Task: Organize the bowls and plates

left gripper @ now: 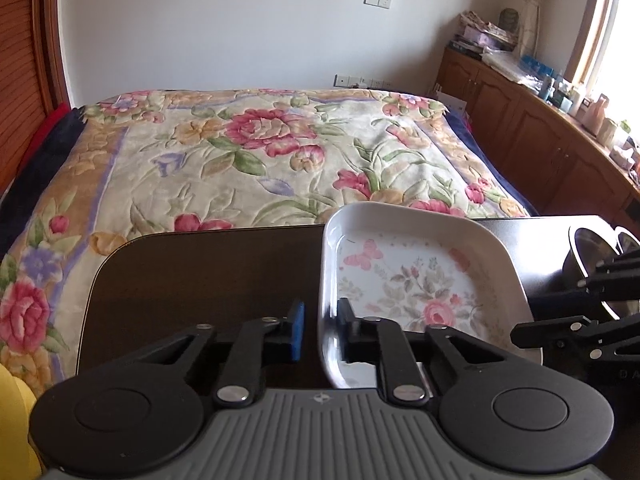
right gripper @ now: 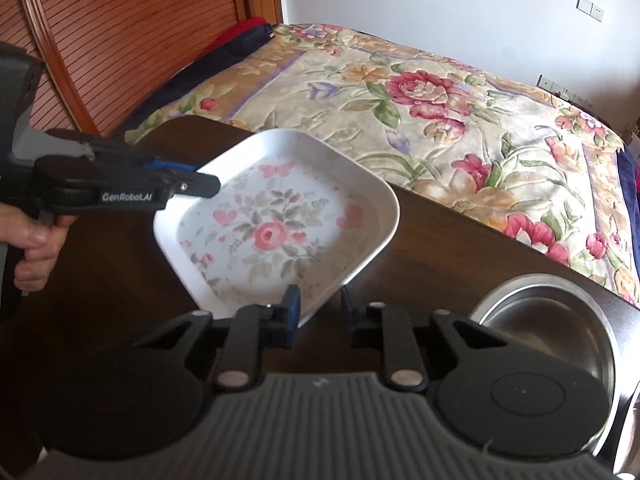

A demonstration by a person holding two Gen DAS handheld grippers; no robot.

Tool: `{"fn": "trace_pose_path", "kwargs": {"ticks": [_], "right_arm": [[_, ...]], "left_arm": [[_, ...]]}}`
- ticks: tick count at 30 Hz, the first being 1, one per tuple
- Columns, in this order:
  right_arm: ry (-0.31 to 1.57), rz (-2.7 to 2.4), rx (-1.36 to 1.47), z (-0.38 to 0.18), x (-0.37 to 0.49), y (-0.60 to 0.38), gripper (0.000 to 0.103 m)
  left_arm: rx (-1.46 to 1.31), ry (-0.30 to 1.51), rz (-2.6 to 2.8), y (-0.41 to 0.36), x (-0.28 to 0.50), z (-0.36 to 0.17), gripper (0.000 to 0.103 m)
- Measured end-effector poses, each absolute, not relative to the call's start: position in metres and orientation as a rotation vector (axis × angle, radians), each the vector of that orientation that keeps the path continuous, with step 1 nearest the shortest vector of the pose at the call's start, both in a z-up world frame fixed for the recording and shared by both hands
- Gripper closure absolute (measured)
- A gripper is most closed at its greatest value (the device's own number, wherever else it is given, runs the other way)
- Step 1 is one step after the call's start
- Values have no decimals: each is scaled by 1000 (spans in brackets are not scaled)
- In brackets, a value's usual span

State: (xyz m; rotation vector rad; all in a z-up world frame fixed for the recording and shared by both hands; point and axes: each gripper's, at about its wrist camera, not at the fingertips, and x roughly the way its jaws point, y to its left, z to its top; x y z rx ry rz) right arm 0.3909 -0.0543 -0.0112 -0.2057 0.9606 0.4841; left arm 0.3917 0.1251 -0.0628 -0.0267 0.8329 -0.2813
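A white square plate (left gripper: 408, 280) (right gripper: 272, 232) with a pink floral print hangs slightly blurred just above the dark table (left gripper: 200, 280), its far corner over the table edge. My left gripper (left gripper: 322, 328) (right gripper: 204, 178) is shut on the plate's left rim, one finger inside and the blue pad outside. My right gripper (right gripper: 320, 312) (left gripper: 552, 308) is open at the plate's near corner. Its left pad touches the rim, and bare table shows before the other finger. A steel bowl (right gripper: 560, 320) (left gripper: 588, 248) sits on the table to the right.
Beyond the table's far edge lies a bed with a floral blanket (left gripper: 240, 140). Wooden cabinets (left gripper: 540, 140) with clutter on top line the right wall under a window. A person's hand (right gripper: 32, 240) holds the left gripper's handle. Something yellow (left gripper: 12, 420) shows at the lower left.
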Motion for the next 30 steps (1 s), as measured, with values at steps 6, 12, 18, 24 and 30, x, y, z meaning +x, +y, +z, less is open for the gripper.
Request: {"fn": "trace_pose_path", "kwargs": {"ticks": [6, 12, 18, 24, 30], "right_arm": [[968, 481, -200, -14, 392, -53, 79], [975, 482, -227, -17, 395, -48, 79], [976, 500, -216, -16, 396, -53, 82], [935, 507, -184, -7, 386, -55, 85], [893, 531, -159, 8, 369, -58, 86]], "left_arm": [[-30, 831, -286, 126, 389, -63, 67], [-34, 832, -287, 126, 386, -62, 67], [-43, 840, -284, 129, 381, -61, 67], [-68, 849, -288, 138, 363, -57, 68], [-71, 819, -285, 142, 338, -40, 68]]}}
